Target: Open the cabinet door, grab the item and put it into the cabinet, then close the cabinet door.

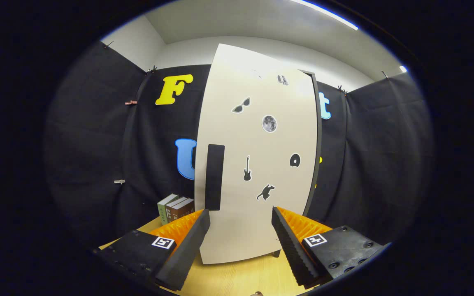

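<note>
We held gripper [241, 230] fingers spread wide, nothing between them, facing cabinet door [261, 164]. Door stood shut or nearly so; dark handle [214, 176] just ahead of left finger, placed for pull. Item hard to name: books [176, 208] stood beside cabinet. Wooden table [237, 277] beneath; pale wall and ceiling above.

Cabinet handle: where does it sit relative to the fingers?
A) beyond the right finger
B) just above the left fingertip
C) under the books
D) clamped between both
B: the dark vertical handle on the door ends right over the left fingertip; the gripper is open and holds nothing.
</note>
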